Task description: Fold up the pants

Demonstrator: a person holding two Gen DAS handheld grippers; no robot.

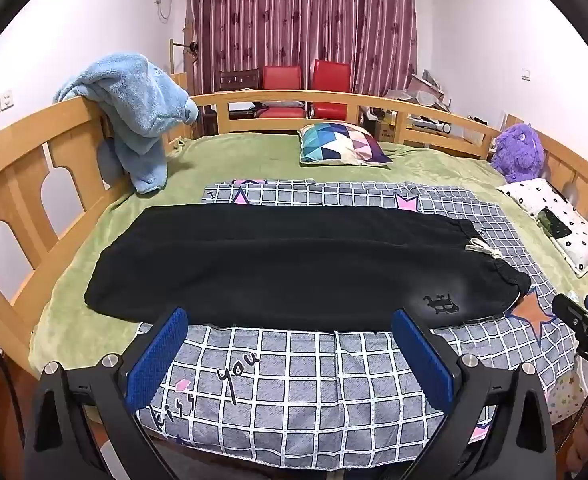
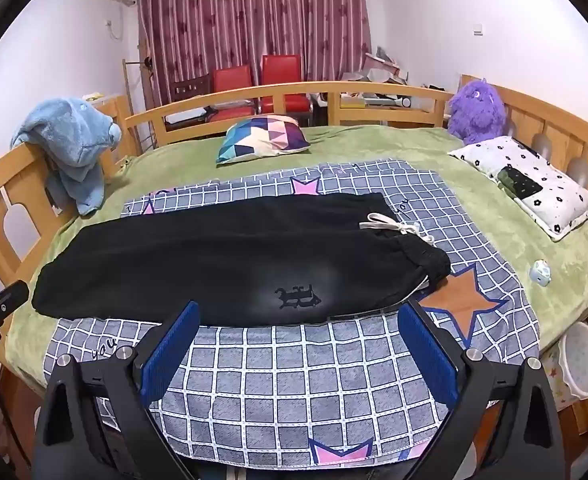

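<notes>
Blue-padded fingers of the left gripper (image 1: 289, 328) stand spread wide apart and hold nothing, hovering over the near part of a grey checked sheet with white grid lines and pink stars (image 1: 294, 380). Black-framed, the right gripper (image 2: 300, 324) is likewise spread and empty above the same sheet (its tip also shows at the right edge of the left wrist view). Just beyond both sets of fingers lie the black fabric pants (image 1: 294, 264), stretched flat across the checked sheet, legs laid together and running to the left, elastic waistband to the right. A white drawstring (image 2: 394, 226) rests on the waistband, and a small dark emblem (image 2: 298, 296) marks the near edge close to it. Beneath the sheet spreads a green fleece bedcover (image 1: 233, 160) within a curved wooden bed rail (image 1: 285, 98). A fluffy light-blue garment (image 1: 141, 108) hangs over the rail at left; a triangle-patterned cushion (image 2: 261, 138) and a purple plush toy (image 2: 476, 110) lie farther back.
</notes>
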